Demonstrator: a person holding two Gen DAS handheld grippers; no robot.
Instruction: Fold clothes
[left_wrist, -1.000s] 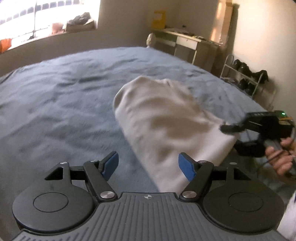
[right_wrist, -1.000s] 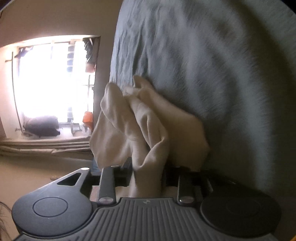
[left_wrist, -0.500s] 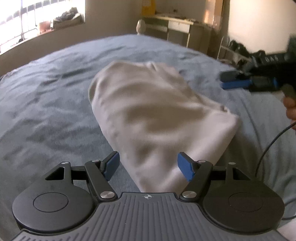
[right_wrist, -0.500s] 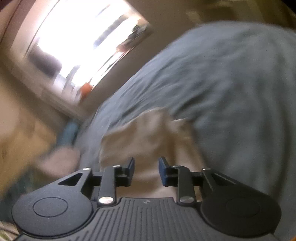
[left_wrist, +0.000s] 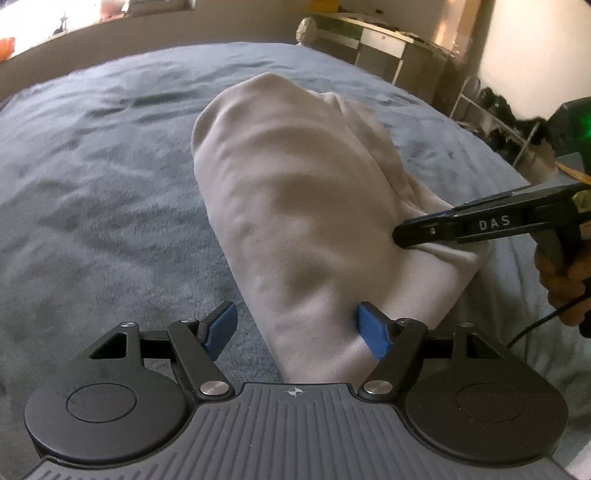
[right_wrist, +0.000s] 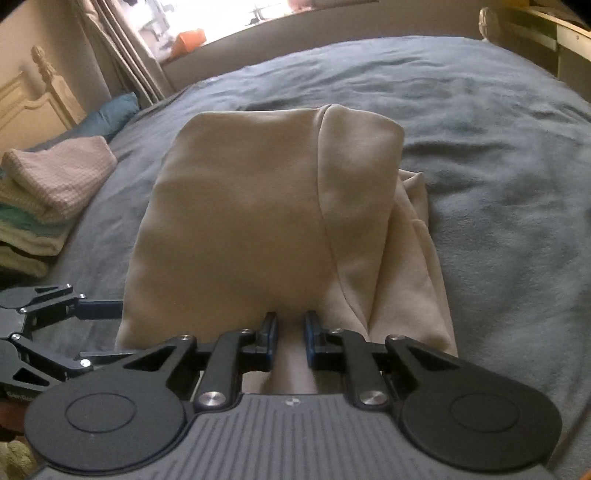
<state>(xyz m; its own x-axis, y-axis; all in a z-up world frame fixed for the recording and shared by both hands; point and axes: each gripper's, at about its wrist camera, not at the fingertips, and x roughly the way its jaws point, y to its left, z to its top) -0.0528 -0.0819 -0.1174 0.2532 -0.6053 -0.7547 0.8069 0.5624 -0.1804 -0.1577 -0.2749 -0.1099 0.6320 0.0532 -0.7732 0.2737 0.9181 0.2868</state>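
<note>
Lying folded on the grey bed (right_wrist: 498, 155), beige garment (right_wrist: 236, 206) mid-frame. Right gripper (right_wrist: 290, 334) over its near edge, jaws closing, cloth between them. Left gripper (left_wrist: 295, 328) spread wide, straddling the garment's near end. Folded stack (right_wrist: 40, 195) far left.

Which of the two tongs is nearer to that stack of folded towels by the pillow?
Left. The left tongs show at the beige garment's edge on the side facing the stack of folded towels. The right tongs, jaws closing, are at the garment's near edge, farther away.
</note>
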